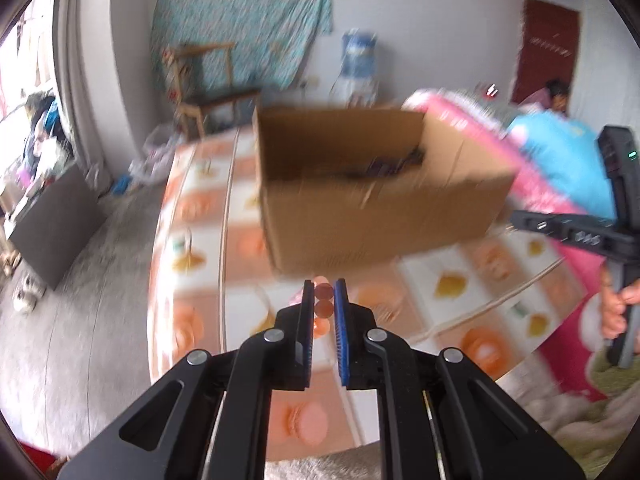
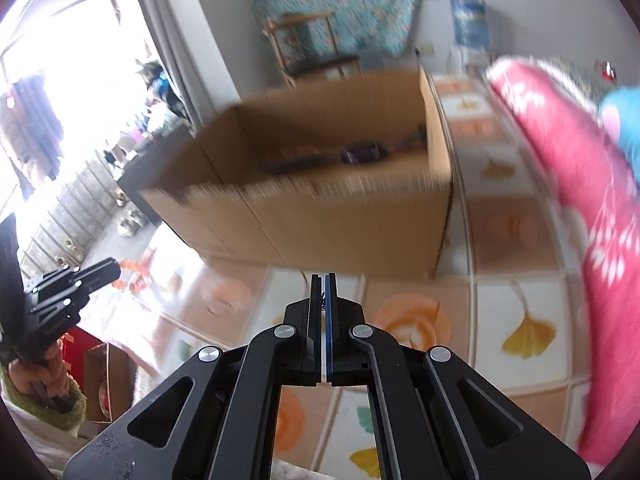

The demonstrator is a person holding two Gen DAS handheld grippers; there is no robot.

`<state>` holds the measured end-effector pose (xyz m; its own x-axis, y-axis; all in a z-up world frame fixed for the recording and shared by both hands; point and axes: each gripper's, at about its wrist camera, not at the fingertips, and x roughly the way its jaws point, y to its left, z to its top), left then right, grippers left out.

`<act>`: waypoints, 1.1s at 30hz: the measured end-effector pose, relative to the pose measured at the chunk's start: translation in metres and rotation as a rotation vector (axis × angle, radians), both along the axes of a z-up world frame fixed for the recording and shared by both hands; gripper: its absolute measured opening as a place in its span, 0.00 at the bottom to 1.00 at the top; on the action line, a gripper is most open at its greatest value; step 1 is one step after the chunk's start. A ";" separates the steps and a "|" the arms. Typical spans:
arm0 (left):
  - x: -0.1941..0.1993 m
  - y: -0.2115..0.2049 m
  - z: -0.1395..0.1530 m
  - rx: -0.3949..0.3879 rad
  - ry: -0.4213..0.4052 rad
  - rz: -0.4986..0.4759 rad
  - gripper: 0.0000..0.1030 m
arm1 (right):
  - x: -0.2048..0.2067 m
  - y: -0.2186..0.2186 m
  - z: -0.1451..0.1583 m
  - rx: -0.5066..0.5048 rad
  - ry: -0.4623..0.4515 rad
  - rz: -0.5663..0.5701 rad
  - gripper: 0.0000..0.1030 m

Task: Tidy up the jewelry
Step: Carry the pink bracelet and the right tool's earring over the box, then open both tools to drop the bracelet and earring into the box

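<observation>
Brown beads (image 1: 324,300), round and strung one above another, sit clamped between the fingers of the left claw (image 1: 324,300), near the tips. That claw hangs above a bed with a patterned sheet (image 1: 192,208) of orange flowers and yellow leaves. Just ahead of it stands an open cardboard box (image 1: 360,216), resting on the sheet; dark things lie in the bottom, too blurred to name. A pink quilt (image 1: 472,120) and a blue pillow (image 1: 560,152) lie right of the box.

From the left wrist view, the right claw's body shows at the right edge, with a hand (image 1: 616,312) gripping its handle.

The right claw (image 2: 324,280) has its fingers drawn almost together, with only a thin slit between them. A small dark link or chain seems to show in that slit near the tips, but it is too small to be sure the claw holds anything. This claw also points at the box (image 2: 320,220), which is just ahead and a little left. The left claw (image 2: 76,280) shows at the left edge of this view, with orange beads trailing beside its tip over the sheet (image 2: 520,320).

Both views are smeared by motion. Behind the bed are a wooden chair (image 1: 208,80), a teal cloth (image 1: 240,20) on the wall and a water dispenser (image 1: 358,64).
</observation>
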<state>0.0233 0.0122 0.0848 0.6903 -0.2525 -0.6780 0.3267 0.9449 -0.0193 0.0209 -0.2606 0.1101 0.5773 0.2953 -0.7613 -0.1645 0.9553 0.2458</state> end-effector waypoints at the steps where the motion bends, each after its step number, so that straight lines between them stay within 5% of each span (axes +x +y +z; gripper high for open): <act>1: 0.000 -0.003 0.015 -0.023 -0.024 -0.020 0.09 | 0.001 0.001 0.010 -0.001 -0.026 0.008 0.00; 6: 0.014 -0.014 0.075 -0.114 -0.128 -0.127 0.09 | 0.024 0.002 0.061 0.004 -0.167 0.063 0.00; 11: 0.058 -0.032 0.096 -0.129 -0.160 -0.174 0.09 | 0.067 0.002 0.068 0.002 -0.189 0.095 0.00; 22: 0.178 -0.056 0.007 -0.014 0.162 -0.206 0.09 | 0.114 -0.002 0.033 0.015 -0.116 0.098 0.00; 33: 0.218 -0.066 -0.032 0.148 0.289 -0.196 0.10 | 0.125 -0.010 0.020 0.014 -0.085 0.085 0.00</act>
<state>0.2417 -0.0539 0.0524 0.4139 -0.2456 -0.8765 0.5024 0.8646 -0.0050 0.1461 -0.2703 0.1305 0.6124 0.3563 -0.7057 -0.2654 0.9335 0.2410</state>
